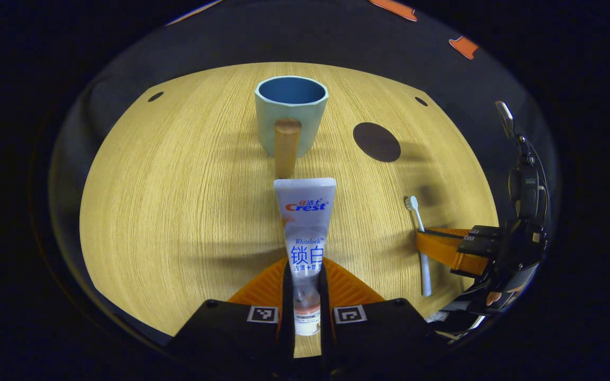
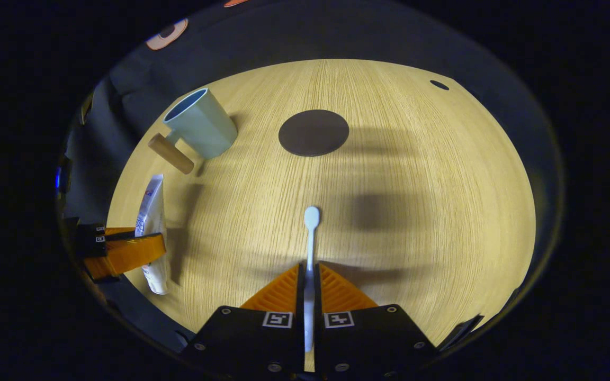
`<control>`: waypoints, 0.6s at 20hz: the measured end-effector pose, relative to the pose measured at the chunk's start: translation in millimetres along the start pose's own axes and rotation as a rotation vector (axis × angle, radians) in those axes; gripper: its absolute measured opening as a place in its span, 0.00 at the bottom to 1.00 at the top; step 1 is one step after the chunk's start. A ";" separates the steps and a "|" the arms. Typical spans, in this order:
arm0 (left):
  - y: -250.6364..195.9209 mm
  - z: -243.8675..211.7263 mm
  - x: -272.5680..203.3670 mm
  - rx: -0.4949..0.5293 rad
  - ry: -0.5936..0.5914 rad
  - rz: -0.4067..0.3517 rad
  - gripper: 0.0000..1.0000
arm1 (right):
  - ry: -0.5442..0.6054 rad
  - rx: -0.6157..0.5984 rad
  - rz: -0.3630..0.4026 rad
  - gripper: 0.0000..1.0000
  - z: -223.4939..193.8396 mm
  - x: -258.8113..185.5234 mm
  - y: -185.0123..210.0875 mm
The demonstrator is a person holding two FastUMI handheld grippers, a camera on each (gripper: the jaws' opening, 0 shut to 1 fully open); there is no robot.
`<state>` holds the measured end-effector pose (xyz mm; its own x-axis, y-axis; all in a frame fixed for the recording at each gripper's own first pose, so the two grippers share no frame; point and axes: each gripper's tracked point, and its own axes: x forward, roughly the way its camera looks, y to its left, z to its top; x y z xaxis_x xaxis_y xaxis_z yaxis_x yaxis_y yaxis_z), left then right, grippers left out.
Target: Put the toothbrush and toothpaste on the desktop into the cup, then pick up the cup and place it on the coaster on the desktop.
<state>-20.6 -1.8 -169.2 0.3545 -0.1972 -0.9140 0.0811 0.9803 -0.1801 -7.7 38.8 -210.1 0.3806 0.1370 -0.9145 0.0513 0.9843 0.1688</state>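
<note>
My left gripper (image 1: 305,271) is shut on a white toothpaste tube (image 1: 305,222), which points straight ahead towards the cup. The pale green cup (image 1: 290,114) stands upright at the far side of the desktop, blue inside, its wooden handle turned towards me. My right gripper (image 2: 309,271) is shut on the white toothbrush (image 2: 311,233), head pointing forward. A dark round coaster (image 2: 313,132) lies beyond the brush head, with the cup (image 2: 202,124) to its left. The left gripper view has the right gripper (image 1: 442,246) around the toothbrush (image 1: 420,233) at right, and the coaster (image 1: 376,142).
The wooden desktop (image 1: 178,185) has bare space left of the cup and in its middle. Small dark holes mark its far corners. Black cloth walls surround it. In the right gripper view the left gripper (image 2: 125,248) holds the toothpaste (image 2: 151,211) near the table's left edge.
</note>
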 end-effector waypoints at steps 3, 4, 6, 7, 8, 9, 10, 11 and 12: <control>-0.9 -0.4 0.4 0.017 -0.021 -0.025 0.24 | -0.028 0.011 0.016 0.07 1.5 -2.1 1.8; -1.6 1.8 1.1 0.017 -0.028 -0.032 0.24 | -0.033 0.017 0.031 0.07 1.2 -3.0 3.4; 2.9 10.4 4.0 0.020 -0.062 -0.027 0.24 | -0.052 0.021 0.049 0.07 0.8 -7.0 3.0; 4.3 14.3 5.3 0.024 -0.083 -0.022 0.24 | -0.062 0.016 0.058 0.07 -0.4 -8.9 2.6; 4.9 15.3 7.7 0.033 -0.102 -0.019 0.24 | -0.069 0.006 0.063 0.07 -1.6 -10.2 1.7; 4.9 18.5 8.9 0.043 -0.118 -0.022 0.26 | -0.079 -0.001 0.070 0.07 -2.4 -10.7 2.1; 2.8 20.7 9.7 0.051 -0.133 -0.028 0.26 | -0.090 -0.002 0.082 0.07 -3.0 -11.5 3.0; 2.0 24.7 9.7 0.057 -0.152 -0.025 0.24 | -0.102 0.001 0.102 0.07 -3.9 -13.0 5.9; 1.9 28.5 10.3 0.063 -0.174 -0.021 0.24 | -0.112 -0.001 0.114 0.07 -4.0 -15.0 4.5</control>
<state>9.7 -2.3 -168.5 0.5074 -0.2215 -0.8327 0.1462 0.9745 -0.1701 -16.9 41.6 -197.2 0.4848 0.2345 -0.8426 0.0010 0.9632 0.2686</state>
